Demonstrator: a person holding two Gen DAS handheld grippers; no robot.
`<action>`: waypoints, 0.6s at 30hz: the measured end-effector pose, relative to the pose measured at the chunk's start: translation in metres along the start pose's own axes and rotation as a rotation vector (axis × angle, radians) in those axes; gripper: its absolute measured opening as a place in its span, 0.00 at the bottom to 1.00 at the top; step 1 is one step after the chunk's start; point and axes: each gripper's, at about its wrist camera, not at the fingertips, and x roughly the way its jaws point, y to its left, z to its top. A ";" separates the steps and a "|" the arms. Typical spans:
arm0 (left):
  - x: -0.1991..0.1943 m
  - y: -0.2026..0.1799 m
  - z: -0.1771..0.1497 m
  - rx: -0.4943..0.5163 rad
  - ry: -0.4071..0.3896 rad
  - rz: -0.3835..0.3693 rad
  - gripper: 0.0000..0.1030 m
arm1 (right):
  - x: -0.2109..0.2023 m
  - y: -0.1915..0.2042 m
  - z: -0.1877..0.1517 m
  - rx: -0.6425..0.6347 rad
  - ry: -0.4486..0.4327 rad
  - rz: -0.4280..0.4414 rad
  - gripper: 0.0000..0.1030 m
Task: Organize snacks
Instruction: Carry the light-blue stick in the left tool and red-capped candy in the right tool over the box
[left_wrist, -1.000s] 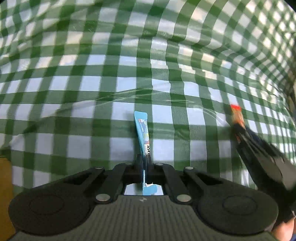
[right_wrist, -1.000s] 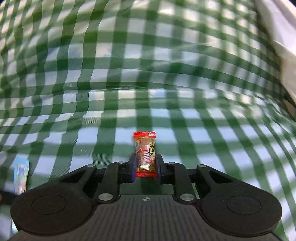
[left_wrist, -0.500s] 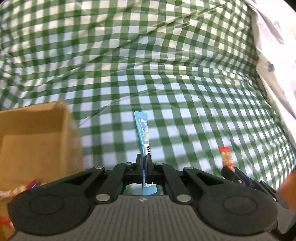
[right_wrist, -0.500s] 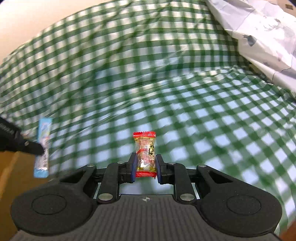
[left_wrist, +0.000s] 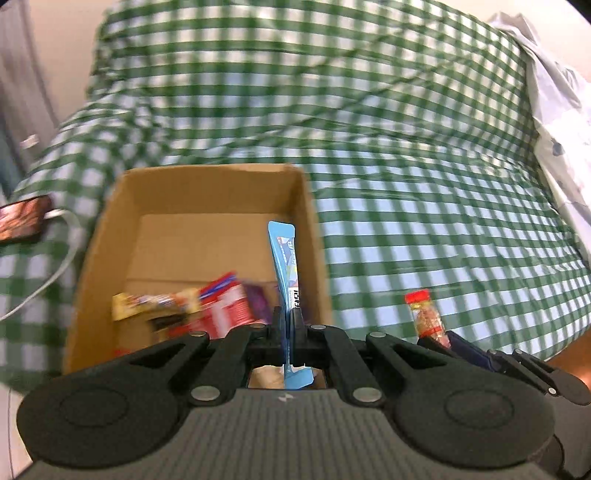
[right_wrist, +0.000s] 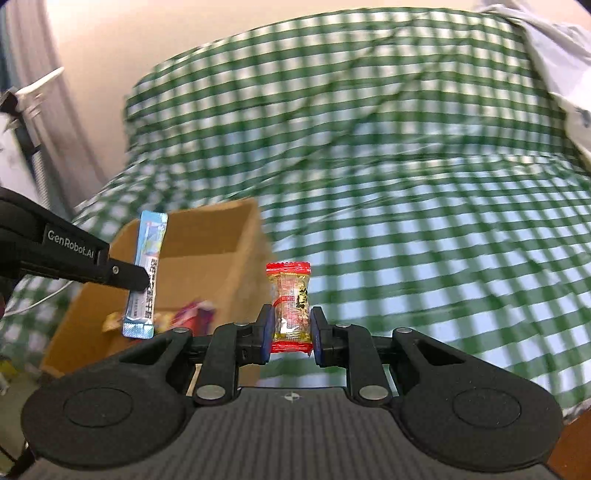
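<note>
Green-and-white checked cloth (left_wrist: 406, 206) drapes the bed ahead of both grippers, against a cream wall. Left gripper (left_wrist: 287, 319), clamped tight on a thin blue snack stick (left_wrist: 283, 258), hangs over an open cardboard box (left_wrist: 207, 192) holding snack packets (left_wrist: 221, 306). Right gripper (right_wrist: 291, 328) pinches a red-ended wrapped candy (right_wrist: 290, 302), just right of the box.

Home bedroom, green checked bedsheet (left_wrist: 406, 184), pale duvet (left_wrist: 554, 92)

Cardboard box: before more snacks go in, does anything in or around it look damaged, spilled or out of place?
Nothing stands out. The cardboard box sits open on the green checked cloth, with snack packets loose inside; blur hides detail. The blue stick packet and the red-ended candy look intact.
</note>
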 end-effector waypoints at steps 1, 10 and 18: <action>-0.007 0.012 -0.005 -0.009 -0.005 0.010 0.01 | -0.002 0.014 -0.003 -0.013 0.009 0.016 0.21; -0.051 0.089 -0.046 -0.099 -0.047 0.047 0.01 | -0.019 0.104 -0.024 -0.185 0.030 0.101 0.21; -0.074 0.121 -0.081 -0.142 -0.074 0.050 0.01 | -0.040 0.136 -0.036 -0.259 0.017 0.105 0.21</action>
